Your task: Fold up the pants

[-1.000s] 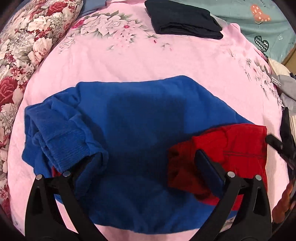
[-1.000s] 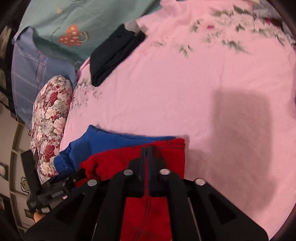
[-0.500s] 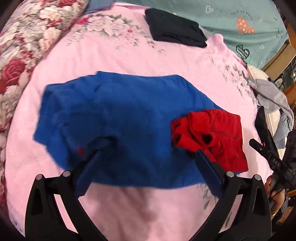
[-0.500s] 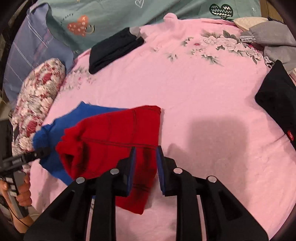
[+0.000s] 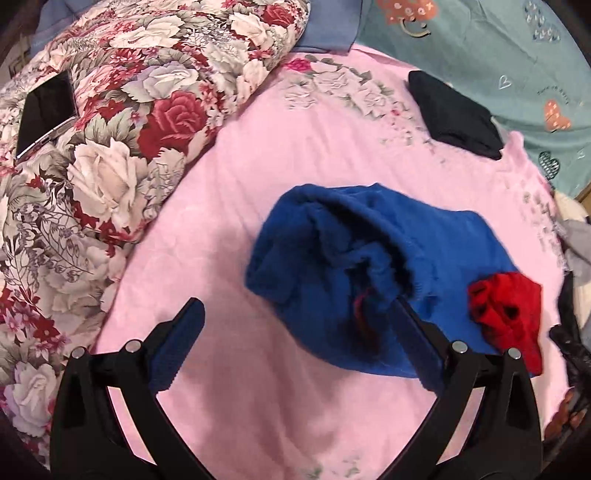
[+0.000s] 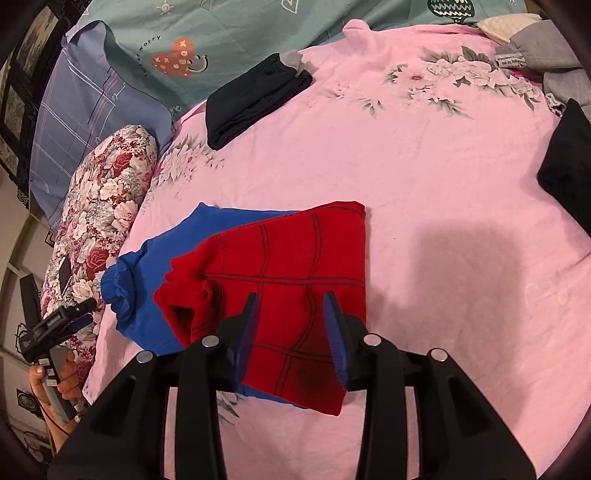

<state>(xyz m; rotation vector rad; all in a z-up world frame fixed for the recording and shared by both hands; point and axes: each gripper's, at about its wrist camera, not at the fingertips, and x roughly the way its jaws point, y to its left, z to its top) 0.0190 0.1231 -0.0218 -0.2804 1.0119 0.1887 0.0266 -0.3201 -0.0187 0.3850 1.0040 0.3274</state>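
Note:
The pants lie folded on the pink bed sheet [image 5: 258,398]. They are blue [image 5: 369,258] with a red web-pattern part [image 6: 288,273] folded on top. In the left wrist view the red part [image 5: 506,310] shows at the right end of the blue bundle. My left gripper [image 5: 295,314] is open and empty, above the sheet just short of the blue bundle's near left end. My right gripper [image 6: 291,306] is open and empty, hovering over the near edge of the red part.
A floral quilt roll [image 5: 110,155] with a phone [image 5: 44,110] on it lies at the left. A folded black garment [image 5: 454,114] lies at the far side. Grey clothes [image 6: 539,55] and a black garment [image 6: 569,166] lie at the right. A teal blanket [image 6: 258,33] is behind.
Both grippers have let go of the pants and pulled back. The right gripper went from shut on the red part to open. The left gripper swung left, away from the bundle.

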